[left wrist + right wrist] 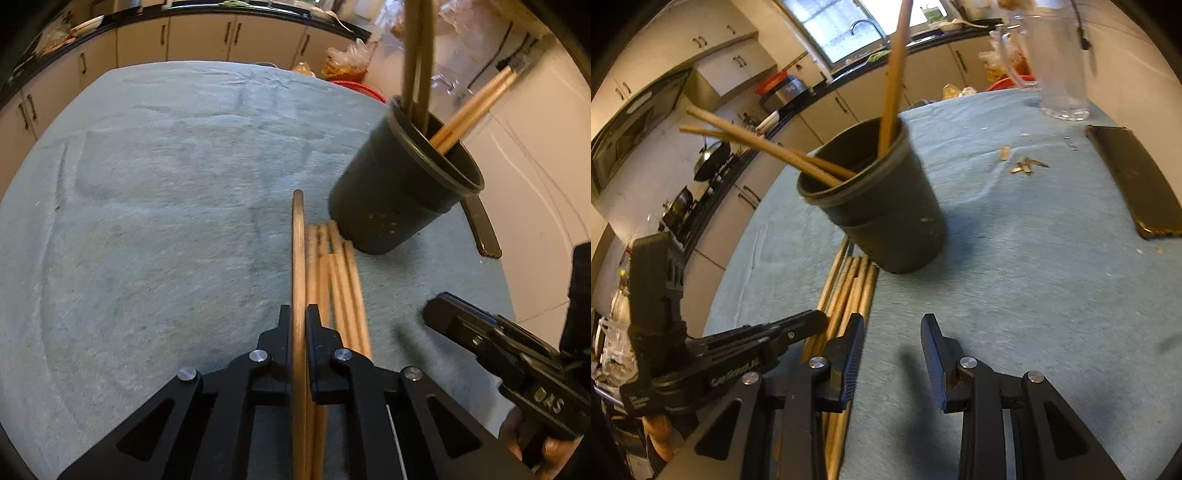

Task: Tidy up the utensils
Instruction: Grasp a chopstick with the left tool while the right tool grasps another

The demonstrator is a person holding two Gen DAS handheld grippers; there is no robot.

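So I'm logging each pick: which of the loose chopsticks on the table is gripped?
The leftmost chopstick of the row: the left gripper is shut on it, and its tip reaches past the other chopsticks lying flat beside it.

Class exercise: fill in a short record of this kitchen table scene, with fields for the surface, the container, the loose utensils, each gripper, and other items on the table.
surface: table under a blue-grey cloth
container: dark holder, upright, chopsticks already leaning inside
loose utensils: bundle of chopsticks lying side by side beside the holder's base
left gripper: closed on one chopstick at the bundle's edge
right gripper: open, nothing between its fingers, next to the bundle
other items: phone, clear glass mug, small scraps
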